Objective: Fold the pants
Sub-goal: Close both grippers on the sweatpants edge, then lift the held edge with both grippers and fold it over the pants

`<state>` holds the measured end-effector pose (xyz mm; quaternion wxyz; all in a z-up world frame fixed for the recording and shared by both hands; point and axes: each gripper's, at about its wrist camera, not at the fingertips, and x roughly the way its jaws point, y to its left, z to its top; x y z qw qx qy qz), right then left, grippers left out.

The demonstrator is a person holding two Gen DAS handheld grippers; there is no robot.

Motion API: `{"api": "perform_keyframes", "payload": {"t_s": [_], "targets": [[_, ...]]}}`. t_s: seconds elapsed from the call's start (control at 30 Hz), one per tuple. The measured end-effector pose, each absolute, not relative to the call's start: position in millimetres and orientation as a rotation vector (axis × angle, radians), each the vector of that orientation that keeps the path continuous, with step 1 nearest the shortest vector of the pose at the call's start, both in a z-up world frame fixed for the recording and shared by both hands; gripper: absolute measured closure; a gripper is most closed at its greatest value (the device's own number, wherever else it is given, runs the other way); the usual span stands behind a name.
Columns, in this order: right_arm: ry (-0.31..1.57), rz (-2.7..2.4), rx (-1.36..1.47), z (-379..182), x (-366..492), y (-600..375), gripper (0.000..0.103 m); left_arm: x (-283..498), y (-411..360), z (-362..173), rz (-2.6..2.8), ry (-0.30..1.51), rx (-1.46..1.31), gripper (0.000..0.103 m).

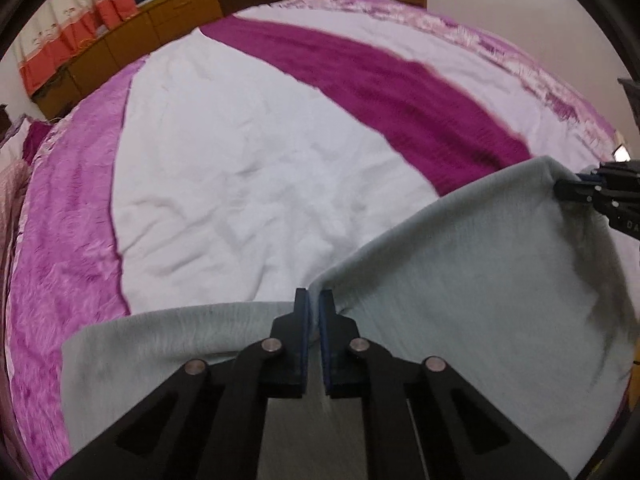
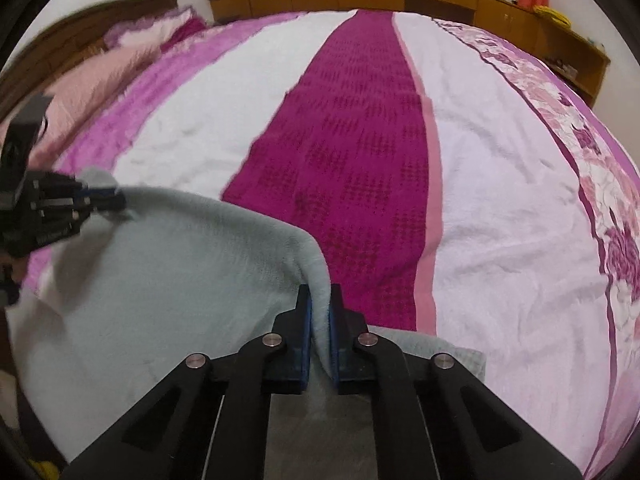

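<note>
While clamped, each gripper (image 1: 314, 300) (image 2: 319, 296) pinches pants (image 1: 460, 272).

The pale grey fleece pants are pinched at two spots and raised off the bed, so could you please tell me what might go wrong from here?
1. The left gripper pinches only a thin fold of the pale grey fleece pants; the soft fabric could slip out.
2. The edge sags between it and the right gripper, so the fold may land uneven.
3. The hanging part could drag and rumple the white and magenta striped bedspread.
</note>
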<state>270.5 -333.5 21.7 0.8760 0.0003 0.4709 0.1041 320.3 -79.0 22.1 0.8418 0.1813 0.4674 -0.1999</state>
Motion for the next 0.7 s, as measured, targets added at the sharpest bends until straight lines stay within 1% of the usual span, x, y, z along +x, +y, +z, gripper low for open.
{"api": "perform_keyframes", "payload": {"t_s": [0.33,0.7], "targets": [[0.904,0.261,0.042,68.2,221.1,-323.9,0.103,253.9,-59.2,66.5,-0.418,0.920,0.275,0.098],[0.881,0.277,0.076,77.2,157.5,-319.8,0.103,175.6,-46.7,80.8,-0.391,0.896,0.228,0.098]]}}
